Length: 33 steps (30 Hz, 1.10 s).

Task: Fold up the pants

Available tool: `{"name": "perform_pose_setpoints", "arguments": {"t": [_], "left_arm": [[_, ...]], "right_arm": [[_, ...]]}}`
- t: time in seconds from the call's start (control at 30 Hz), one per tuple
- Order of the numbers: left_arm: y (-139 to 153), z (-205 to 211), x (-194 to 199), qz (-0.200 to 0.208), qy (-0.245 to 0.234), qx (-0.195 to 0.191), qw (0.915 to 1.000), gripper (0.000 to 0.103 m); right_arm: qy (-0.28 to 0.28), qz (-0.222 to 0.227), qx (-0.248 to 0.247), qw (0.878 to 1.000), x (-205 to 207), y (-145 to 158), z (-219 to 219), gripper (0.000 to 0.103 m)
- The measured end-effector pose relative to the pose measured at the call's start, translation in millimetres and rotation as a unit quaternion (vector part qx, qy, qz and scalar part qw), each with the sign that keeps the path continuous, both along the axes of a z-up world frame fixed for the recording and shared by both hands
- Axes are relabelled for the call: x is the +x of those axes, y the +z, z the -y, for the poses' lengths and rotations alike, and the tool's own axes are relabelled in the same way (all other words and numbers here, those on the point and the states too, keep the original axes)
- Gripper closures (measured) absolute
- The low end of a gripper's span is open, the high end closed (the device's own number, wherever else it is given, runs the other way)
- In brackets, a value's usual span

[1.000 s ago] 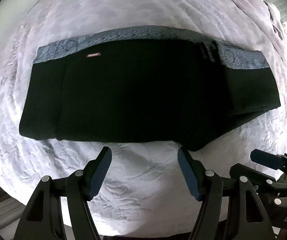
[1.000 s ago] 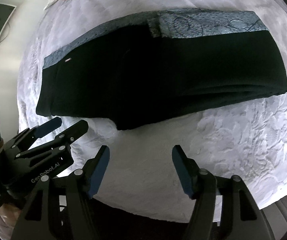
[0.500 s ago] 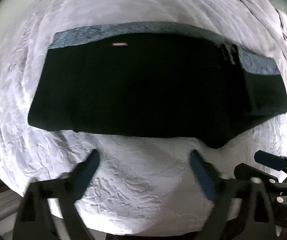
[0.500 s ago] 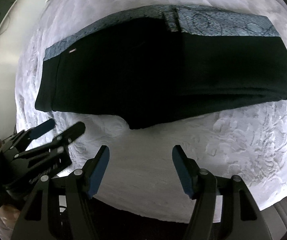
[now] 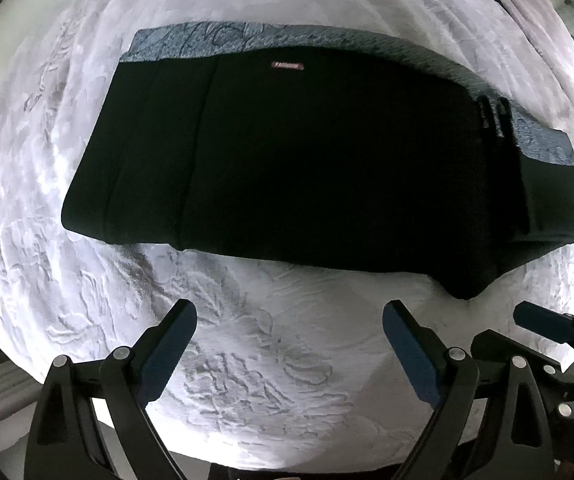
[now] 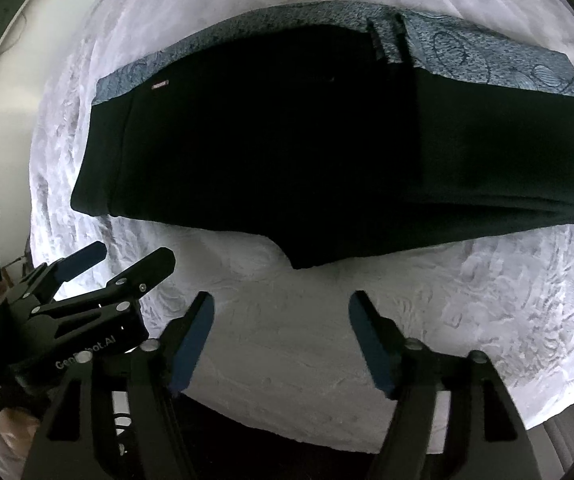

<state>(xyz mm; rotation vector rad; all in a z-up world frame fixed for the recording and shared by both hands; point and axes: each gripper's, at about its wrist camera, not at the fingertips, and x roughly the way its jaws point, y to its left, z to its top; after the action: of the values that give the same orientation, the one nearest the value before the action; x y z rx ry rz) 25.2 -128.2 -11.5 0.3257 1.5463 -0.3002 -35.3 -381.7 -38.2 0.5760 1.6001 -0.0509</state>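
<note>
Black pants (image 5: pixel 307 160) with a blue patterned waistband (image 5: pixel 247 38) lie folded lengthwise in a long band across the white bedspread (image 5: pixel 247 340); they also show in the right wrist view (image 6: pixel 287 152). My left gripper (image 5: pixel 289 340) is open and empty, held over bare bedspread short of the pants' near edge. My right gripper (image 6: pixel 281 332) is open and empty, also short of the near edge, below the pointed crotch corner (image 6: pixel 299 262). Each gripper shows in the other's view, the right one at the right edge (image 5: pixel 547 328), the left one at the left (image 6: pixel 95 264).
The bed's near edge runs just below both grippers. A crumpled grey cover (image 5: pixel 547 20) lies at the far right of the bed. A pale wall with a dark panel (image 6: pixel 3 20) stands at the left.
The left gripper has swung to the left, so the pants sit further right in its view. The right gripper has moved slightly closer. Both stayed open.
</note>
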Motion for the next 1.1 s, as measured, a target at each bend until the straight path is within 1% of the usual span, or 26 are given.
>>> {"name": "perform_pose_setpoints", "arguments": {"t": [0.17, 0.23, 0.53, 0.57, 0.6, 0.63, 0.73, 0.9, 1.1], "left_arm": [[-8, -2, 4, -0.009, 0.011, 0.0, 0.9999, 0.008], [-8, -4, 5, -0.009, 0.015, 0.0, 0.9999, 0.008], [-12, -17, 13, -0.007, 0.026, 0.002, 0.9996, 0.008], [-12, -18, 13, -0.007, 0.027, 0.002, 0.9996, 0.008], [-12, -19, 14, -0.007, 0.029, 0.001, 0.9996, 0.008], [-12, -20, 14, -0.007, 0.03, 0.001, 0.9995, 0.008], [-13, -22, 15, -0.008, 0.034, 0.0, 0.9994, 0.008], [-15, -25, 18, -0.01, 0.037, 0.0, 0.9993, 0.008], [-18, -32, 22, -0.013, 0.049, -0.007, 0.9987, 0.008]], "right_arm": [[0.02, 0.007, -0.014, 1.0, 4, 2, -4, 0.025], [0.026, 0.01, -0.018, 0.999, 5, 2, -6, 0.022], [0.033, 0.006, -0.034, 0.999, 8, 1, -10, 0.021], [0.034, 0.007, -0.036, 0.999, 8, 1, -10, 0.02], [0.034, 0.007, -0.04, 0.999, 8, 1, -9, 0.014], [0.034, 0.009, -0.044, 0.998, 8, 2, -9, 0.014], [0.038, 0.013, -0.06, 0.997, 9, 3, -9, 0.013], [0.05, 0.006, -0.074, 0.996, 11, 2, -10, 0.013], [0.05, -0.001, -0.068, 0.996, 9, -2, -10, 0.013]]}}
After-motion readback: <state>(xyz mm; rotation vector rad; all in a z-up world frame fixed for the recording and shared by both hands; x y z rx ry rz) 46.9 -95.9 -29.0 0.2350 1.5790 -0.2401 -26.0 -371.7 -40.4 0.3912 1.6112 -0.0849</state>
